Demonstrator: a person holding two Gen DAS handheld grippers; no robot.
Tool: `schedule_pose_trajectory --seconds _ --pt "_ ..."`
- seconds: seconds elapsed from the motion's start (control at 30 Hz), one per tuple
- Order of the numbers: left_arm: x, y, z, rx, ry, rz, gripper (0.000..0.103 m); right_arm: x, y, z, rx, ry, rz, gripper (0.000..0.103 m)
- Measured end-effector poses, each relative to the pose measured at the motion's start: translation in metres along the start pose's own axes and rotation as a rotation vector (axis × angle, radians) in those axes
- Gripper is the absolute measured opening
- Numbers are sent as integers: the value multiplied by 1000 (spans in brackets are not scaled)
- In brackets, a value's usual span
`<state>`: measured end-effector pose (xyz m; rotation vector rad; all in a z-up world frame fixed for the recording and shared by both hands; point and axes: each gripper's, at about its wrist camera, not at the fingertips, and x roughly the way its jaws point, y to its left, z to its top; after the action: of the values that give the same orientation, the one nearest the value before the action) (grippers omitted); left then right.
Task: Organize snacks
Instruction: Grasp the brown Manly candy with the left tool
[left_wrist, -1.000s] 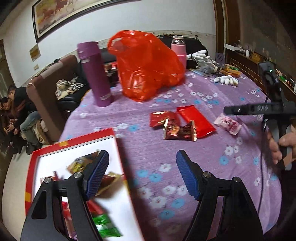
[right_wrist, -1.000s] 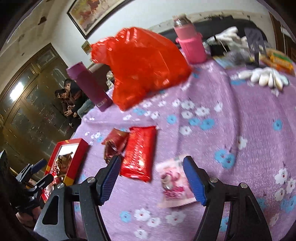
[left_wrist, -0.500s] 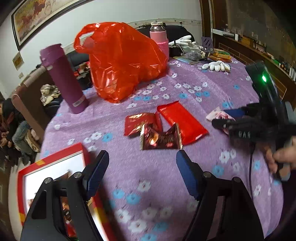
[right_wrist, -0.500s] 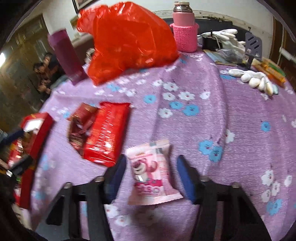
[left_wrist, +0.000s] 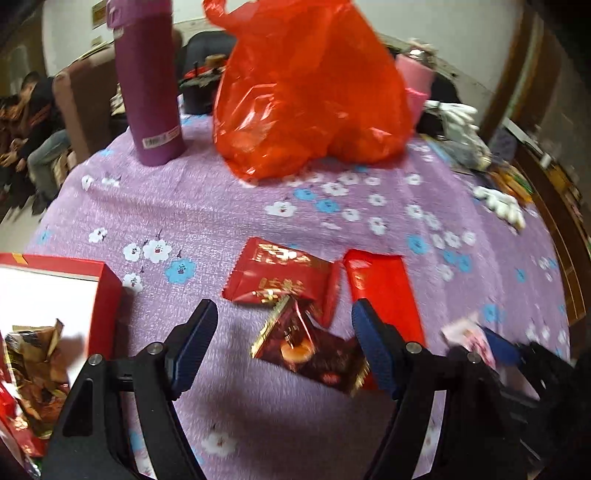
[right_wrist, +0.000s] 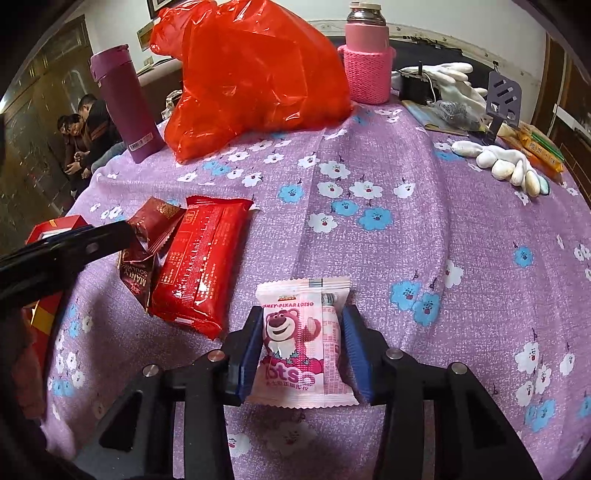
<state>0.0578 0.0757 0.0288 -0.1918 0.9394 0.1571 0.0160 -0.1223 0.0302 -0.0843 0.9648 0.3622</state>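
My right gripper (right_wrist: 301, 352) is shut on a pink bear snack packet (right_wrist: 301, 339) that lies on the purple flowered tablecloth (right_wrist: 406, 240). My left gripper (left_wrist: 282, 347) is open, its jaws on either side of a dark red and gold snack (left_wrist: 314, 352). Beyond that snack lie a red packet with gold print (left_wrist: 280, 275) and a long red packet (left_wrist: 384, 291). The long red packet (right_wrist: 201, 262) and the dark snack (right_wrist: 136, 273) also show in the right wrist view. A red box (left_wrist: 105, 295) with snacks inside sits at the left.
A big red plastic bag (left_wrist: 310, 96), a purple flask (left_wrist: 147, 81) and a pink flask (right_wrist: 367, 55) stand at the back of the table. White gloves (right_wrist: 506, 162) and small items lie at the back right. People sit beyond the table's left edge.
My left gripper moved from over the red box to over the dark snack. My right gripper closed in on the pink bear packet and now grips it.
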Motion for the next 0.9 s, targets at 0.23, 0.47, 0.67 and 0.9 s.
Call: schedule_pose_trajectory --seconds 0.23,0.47,0.67,0.9 --pt "14 -9 -20 174 60 55 75 0 -3 0 16 0 19 46" --pt "-15 -6 -48 419 69 25 67 0 -4 0 25 2 24 46" --pt "-33 6 -62 392 44 62 69 0 -1 -2 12 2 11 46" --pt "-31 9 -72 350 43 89 70 -1 2 -3 2 4 8 49"
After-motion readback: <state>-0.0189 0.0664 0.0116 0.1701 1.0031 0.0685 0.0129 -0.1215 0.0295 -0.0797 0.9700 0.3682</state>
